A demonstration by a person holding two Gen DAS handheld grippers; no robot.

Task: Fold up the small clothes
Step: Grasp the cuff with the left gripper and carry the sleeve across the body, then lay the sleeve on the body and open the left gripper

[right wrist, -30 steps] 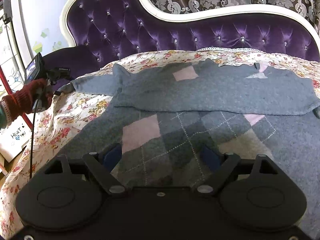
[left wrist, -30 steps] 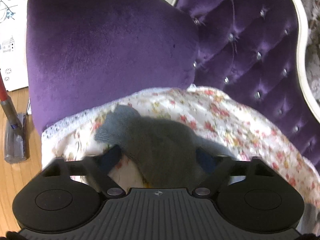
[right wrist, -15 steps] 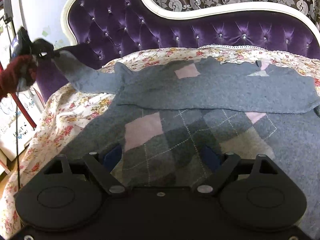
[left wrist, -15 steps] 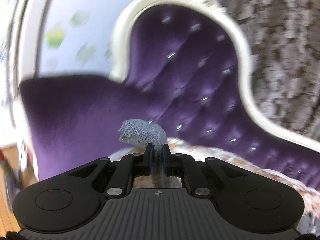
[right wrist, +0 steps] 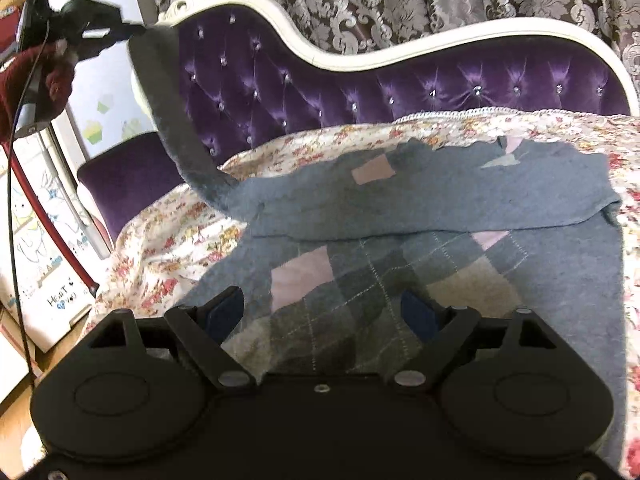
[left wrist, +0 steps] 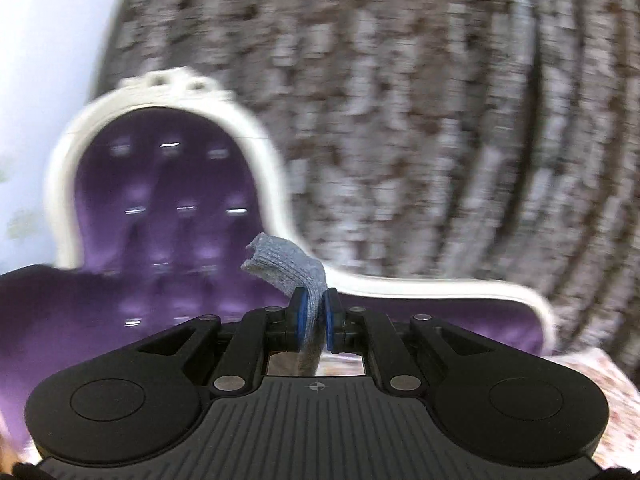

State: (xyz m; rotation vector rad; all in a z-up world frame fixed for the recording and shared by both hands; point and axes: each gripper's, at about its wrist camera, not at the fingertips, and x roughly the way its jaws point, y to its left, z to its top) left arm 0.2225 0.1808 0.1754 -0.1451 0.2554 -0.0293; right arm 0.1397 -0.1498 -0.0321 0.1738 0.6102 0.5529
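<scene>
**Left sleeve is going up, right side idling**

The left gripper [left wrist: 313, 312] is pinching the sleeve cuff [left wrist: 286, 266] between its blue pads; the cuff is sticking out above the jaws at centre frame. A second ago those jaws were spread over the cuff lying on the floral bedspread [right wrist: 168, 240]; half a second ago they were already clamped and lifting. In the right wrist view the left gripper [right wrist: 96, 32] is now sitting high at upper left, above the sofa's white frame [right wrist: 400, 52], and the sleeve [right wrist: 172, 120] is hanging taut from it, down to the sweater's shoulder.

The sweater [right wrist: 400, 240] itself is lying flat across the centre of the bedspread, top part already folded over the argyle front. Its position is looking unchanged across the frames.

The right gripper [right wrist: 324, 312] is hovering spread over the argyle panel at lower centre, gripping nothing.

Judgement: the grasp is holding and the sleeve is clear of the bed, so the next step is probably carrying it across onto the body. The left view is heavily motion-blurred, so I can't read much else there.
</scene>
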